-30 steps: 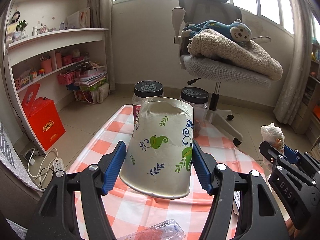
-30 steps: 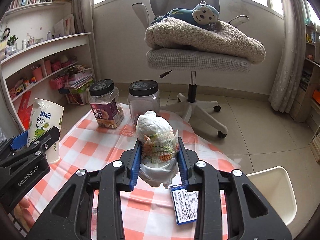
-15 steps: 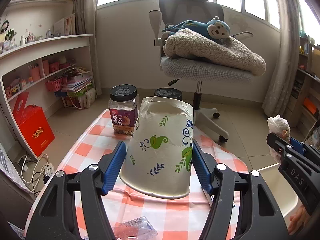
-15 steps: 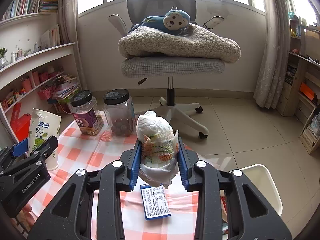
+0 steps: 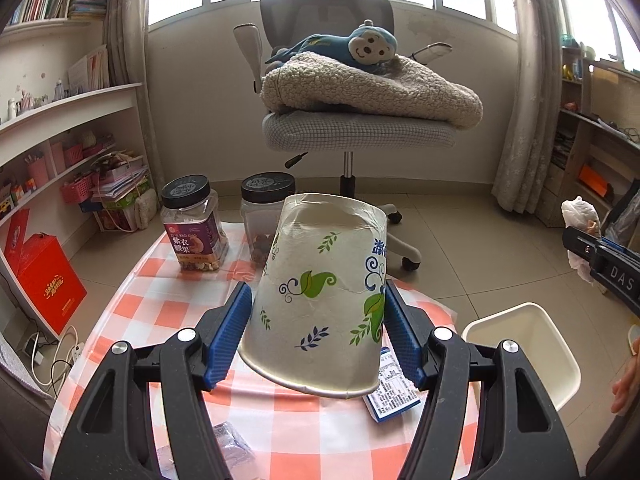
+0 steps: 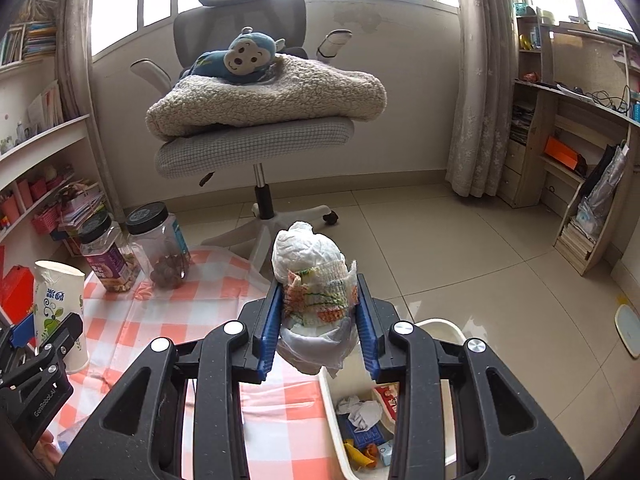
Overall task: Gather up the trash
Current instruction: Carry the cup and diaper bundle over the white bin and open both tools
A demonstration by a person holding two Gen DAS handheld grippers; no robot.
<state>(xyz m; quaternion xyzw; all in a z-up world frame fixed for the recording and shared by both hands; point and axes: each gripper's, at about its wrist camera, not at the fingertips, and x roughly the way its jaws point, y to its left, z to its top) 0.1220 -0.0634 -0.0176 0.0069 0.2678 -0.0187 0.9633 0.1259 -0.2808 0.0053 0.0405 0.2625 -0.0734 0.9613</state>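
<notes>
The left hand-held gripper [image 5: 316, 332] clamps a paper cup [image 5: 320, 292] printed with green leaves between its blue pads; the cup is upside down and tilted, its closed base pointing away from the camera and its open rim toward it, lifted above the desk [image 5: 160, 312], which wears an orange-and-white checked cloth. The right hand-held gripper [image 6: 316, 320] is closed at a narrower width on a rolled white diaper [image 6: 312, 280] with a coloured printed band, held upright above the edge of a white trash bin [image 6: 332, 396] that stands on the floor just beside the desk. Inside the bin lie crumpled white paper [image 6: 360, 412], a red-and-white wrapper [image 6: 388, 396] and some blue and orange scraps [image 6: 364, 440]. At the far end of the desk stand two clear plastic jars with black lids: the labelled jar [image 5: 192, 228] holds nuts at the bottom, and the other jar [image 5: 262, 216] holds a small heap of dark round pieces. A blue-and-white packet [image 5: 394, 392] lies flat on the cloth, partly under the cup. A crumpled clear plastic wrapper [image 5: 232, 448] lies at the near edge.
</notes>
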